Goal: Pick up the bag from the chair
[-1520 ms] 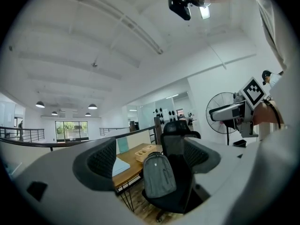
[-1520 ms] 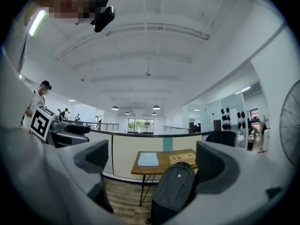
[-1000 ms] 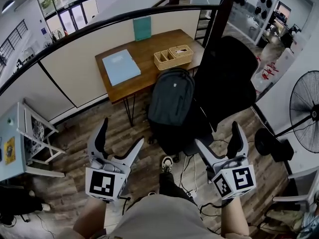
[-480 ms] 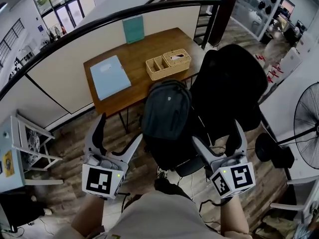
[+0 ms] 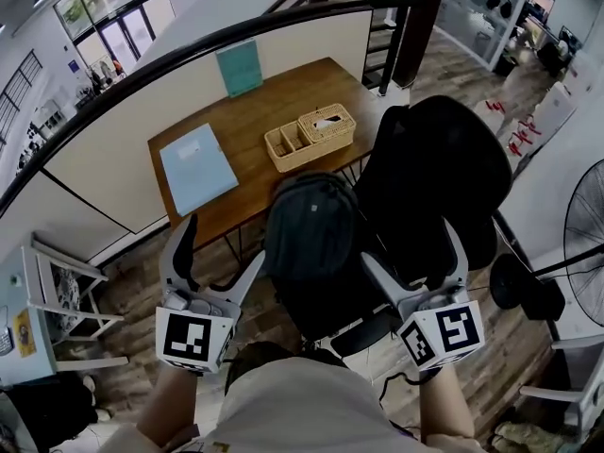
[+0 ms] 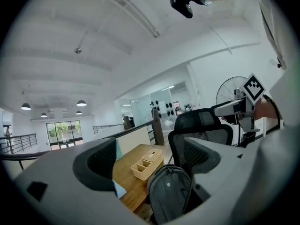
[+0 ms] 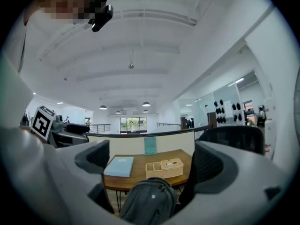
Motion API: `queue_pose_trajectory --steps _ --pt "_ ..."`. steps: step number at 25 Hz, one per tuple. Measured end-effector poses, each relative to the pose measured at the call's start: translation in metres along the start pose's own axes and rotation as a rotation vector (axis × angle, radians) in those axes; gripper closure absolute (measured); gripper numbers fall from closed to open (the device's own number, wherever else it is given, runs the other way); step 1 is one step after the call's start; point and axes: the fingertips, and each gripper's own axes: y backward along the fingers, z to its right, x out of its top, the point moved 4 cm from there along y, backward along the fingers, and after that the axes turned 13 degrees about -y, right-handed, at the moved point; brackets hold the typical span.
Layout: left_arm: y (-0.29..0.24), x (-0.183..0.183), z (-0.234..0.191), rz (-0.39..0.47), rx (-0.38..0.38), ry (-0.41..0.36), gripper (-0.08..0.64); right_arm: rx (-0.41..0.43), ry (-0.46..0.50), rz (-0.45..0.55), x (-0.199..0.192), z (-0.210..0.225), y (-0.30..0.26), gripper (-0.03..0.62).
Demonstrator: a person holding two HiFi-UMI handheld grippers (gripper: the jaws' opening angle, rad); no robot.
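A dark grey backpack (image 5: 310, 239) stands upright on the seat of a black mesh office chair (image 5: 444, 163), leaning against its backrest. The same backpack (image 6: 171, 196) shows between the jaws in the left gripper view, and the backpack (image 7: 149, 201) sits low in the right gripper view. My left gripper (image 5: 219, 251) is open, to the left of the bag and short of it. On the bag's right, my right gripper (image 5: 412, 253) is open too, its jaws over the chair. Neither one touches the bag.
A wooden desk (image 5: 269, 125) stands behind the chair, against a low partition topped by a black rail (image 5: 189, 50). On it lie a light blue folder (image 5: 196, 166), a wicker organiser with a tissue box (image 5: 310, 136) and a teal card (image 5: 239, 67). A floor fan (image 5: 587, 243) stands at right.
The view has closed in on the chair and bag, which now lie lower and larger in frame. Both grippers stay open, now flanking the bag more closely.
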Motion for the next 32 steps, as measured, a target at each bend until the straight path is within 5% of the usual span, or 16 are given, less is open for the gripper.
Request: queue_pose_trajectory --steps 9,18,32 --pt "-0.017 -0.002 -0.023 0.03 -0.044 -0.001 0.13 -0.052 0.0 -0.003 -0.001 -0.006 -0.01 0.025" --pt "-0.019 -0.019 -0.056 0.066 -0.172 -0.01 0.13 -0.163 -0.017 -0.003 -0.01 -0.041 -0.025 0.031" --pt "-0.015 -0.042 -0.094 0.085 -0.214 0.007 0.13 -0.227 -0.028 -0.003 -0.023 -0.069 -0.048 0.035"
